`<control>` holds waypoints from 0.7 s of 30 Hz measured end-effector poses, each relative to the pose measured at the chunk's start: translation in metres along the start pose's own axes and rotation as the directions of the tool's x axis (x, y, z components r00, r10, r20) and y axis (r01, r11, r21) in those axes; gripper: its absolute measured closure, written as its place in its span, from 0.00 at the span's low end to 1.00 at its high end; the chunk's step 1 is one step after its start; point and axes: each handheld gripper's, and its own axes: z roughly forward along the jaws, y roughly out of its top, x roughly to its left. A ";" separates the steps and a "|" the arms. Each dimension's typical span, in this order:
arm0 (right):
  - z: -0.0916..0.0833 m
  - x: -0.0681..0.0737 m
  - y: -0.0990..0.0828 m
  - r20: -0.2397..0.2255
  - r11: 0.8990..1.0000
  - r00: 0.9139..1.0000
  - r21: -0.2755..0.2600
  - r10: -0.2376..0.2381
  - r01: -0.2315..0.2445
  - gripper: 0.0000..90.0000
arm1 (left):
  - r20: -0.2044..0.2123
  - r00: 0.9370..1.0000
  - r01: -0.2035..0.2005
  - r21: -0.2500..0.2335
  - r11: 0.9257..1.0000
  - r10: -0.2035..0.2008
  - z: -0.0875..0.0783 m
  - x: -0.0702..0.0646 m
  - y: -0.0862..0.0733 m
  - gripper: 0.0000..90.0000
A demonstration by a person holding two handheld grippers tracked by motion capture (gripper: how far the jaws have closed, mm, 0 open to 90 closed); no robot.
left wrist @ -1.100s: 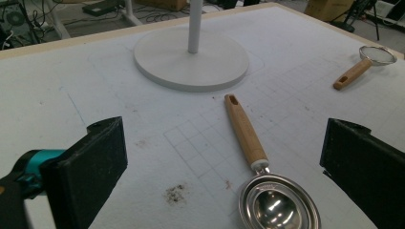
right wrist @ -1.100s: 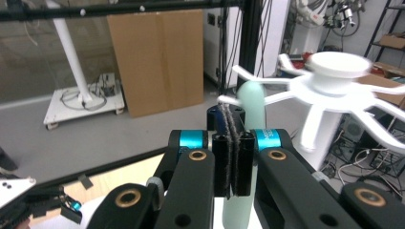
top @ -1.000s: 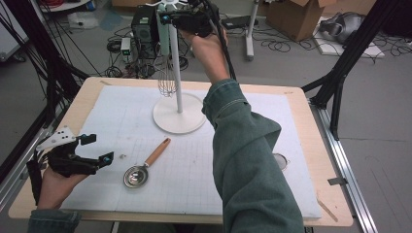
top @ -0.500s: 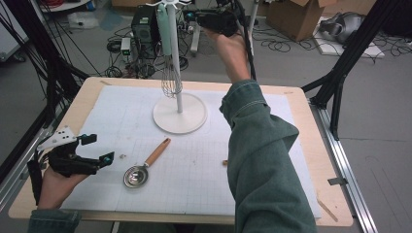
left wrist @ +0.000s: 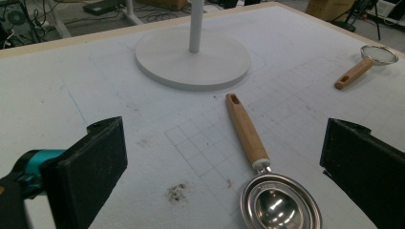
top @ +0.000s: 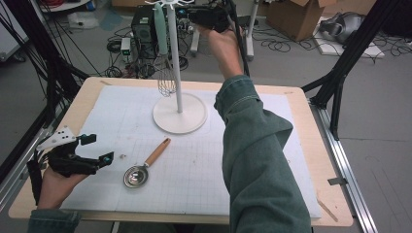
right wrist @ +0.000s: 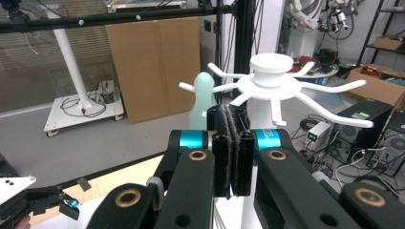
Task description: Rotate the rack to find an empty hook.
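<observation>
- The left gripper [top: 99,150] rests low at the near left edge of the table [top: 311,145], its jaws wide apart with nothing between them.
- Just ahead of it, slightly to its right, lies a metal scoop [left wrist: 267,191] with a wooden handle; in the left gripper view the bowl sits between the two open jaws but touches neither.
- Farther ahead of that gripper stands the white rack [top: 179,114] on its round base, and well off to the right of the scoop a small strainer [left wrist: 367,64] with a wooden handle lies on the mat.
- A whisk [top: 165,73] with a pale green handle hangs from one arm of the rack, just to the left of the pole (seen from above).
- The right gripper [top: 194,13] is held high beside the rack's top, its pads pressed together and holding nothing.
- In the right gripper view the green handle tip [right wrist: 204,95] shows right behind the closed pads, the rack's hub just to its right.
</observation>
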 end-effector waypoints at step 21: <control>-0.006 0.011 -0.005 -0.067 1.000 0.998 -0.022 -0.003 0.002 0.95 | 0.011 1.000 0.003 0.007 1.000 -0.003 0.002 0.001 -0.002 0.03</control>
